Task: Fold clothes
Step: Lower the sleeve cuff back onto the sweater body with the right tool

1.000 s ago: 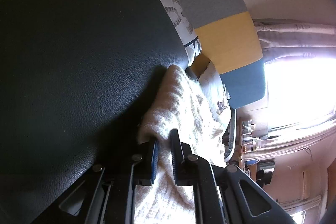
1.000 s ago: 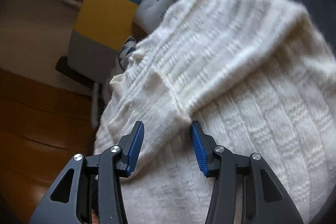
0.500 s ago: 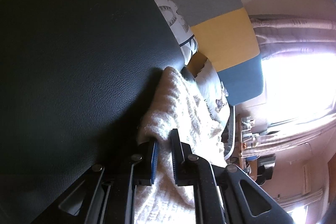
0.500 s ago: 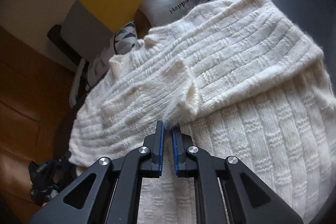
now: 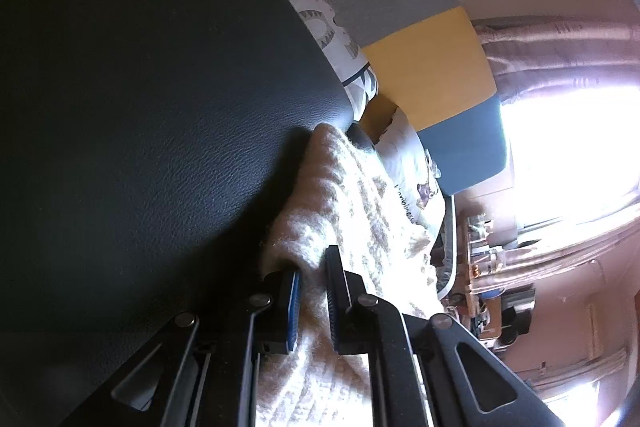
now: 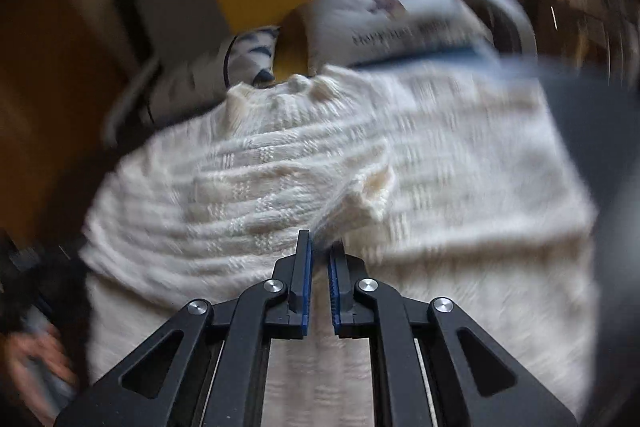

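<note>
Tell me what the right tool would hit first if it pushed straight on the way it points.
Probably the cream knit sweater: the right tool already pinches a fold of it, and more knit lies directly ahead. The picture is blurred, so depth is uncertain.

Blown-out window glare at right, deep shadow left; right wrist view motion-blurred, fisheye-warped edges

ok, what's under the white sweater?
The white sweater lies on a dark leather-like surface, bare beside it in the left wrist view and past its right edge. What lies beneath its middle is covered.
</note>
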`<state>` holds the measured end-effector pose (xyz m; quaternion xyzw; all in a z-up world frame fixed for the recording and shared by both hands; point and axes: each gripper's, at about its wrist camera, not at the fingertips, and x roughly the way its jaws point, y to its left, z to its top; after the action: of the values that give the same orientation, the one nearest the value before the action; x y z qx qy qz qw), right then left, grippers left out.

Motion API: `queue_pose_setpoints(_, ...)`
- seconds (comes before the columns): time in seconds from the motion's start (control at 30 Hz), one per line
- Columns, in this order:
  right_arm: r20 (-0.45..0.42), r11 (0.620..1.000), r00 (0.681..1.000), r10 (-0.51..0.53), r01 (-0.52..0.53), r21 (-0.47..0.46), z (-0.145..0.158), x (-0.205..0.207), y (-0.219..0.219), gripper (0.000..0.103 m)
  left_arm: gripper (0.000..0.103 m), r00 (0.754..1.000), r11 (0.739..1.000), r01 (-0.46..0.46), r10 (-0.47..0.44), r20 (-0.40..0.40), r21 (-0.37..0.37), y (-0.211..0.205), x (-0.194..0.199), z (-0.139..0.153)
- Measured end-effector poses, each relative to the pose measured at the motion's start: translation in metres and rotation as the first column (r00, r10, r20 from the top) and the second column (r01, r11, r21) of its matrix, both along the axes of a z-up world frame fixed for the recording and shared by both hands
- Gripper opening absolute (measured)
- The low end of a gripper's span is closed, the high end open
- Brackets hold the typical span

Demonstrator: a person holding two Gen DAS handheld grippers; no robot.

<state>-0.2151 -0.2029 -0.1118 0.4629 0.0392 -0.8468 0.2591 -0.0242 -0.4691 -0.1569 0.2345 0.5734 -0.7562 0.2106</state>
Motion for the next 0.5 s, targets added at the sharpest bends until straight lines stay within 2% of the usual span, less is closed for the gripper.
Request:
queue_pose_setpoints(0.07,-0.05,0.994,0.997,0.061,-0.057,0.091,0.01,0.002,-0.011,0.008,0.008,1.0,1.0,0.002,-0.002,-0.002,-0.005,0.0,-0.003,0.002)
queue_pose_setpoints(0.13,-0.074,0.99,0.994,0.084,-0.075,0.12,0.019,0.003,-0.009,0.008,0.008,1.0,1.0,0.011,-0.011,-0.006,-0.022,0.002,-0.005,0.007)
queue_pose_setpoints(0.27,-0.119,0.989,0.988,0.103,-0.088,0.121,0.047,-0.006,-0.013,0.008,0.008,0.999,0.998,0.032,-0.034,-0.019,-0.061,0.006,-0.002,0.018)
queue_pose_setpoints(0.43,-0.22,0.997,0.974,0.06,-0.049,0.055,0.097,-0.014,0.002,0.008,0.009,0.996,0.989,0.085,-0.089,-0.03,-0.122,0.021,0.006,0.027)
queue_pose_setpoints(0.5,-0.203,1.0,0.979,0.013,-0.007,0.028,0.092,-0.023,0.014,0.008,0.008,0.994,0.985,0.106,-0.11,-0.024,-0.135,0.026,-0.001,0.029)
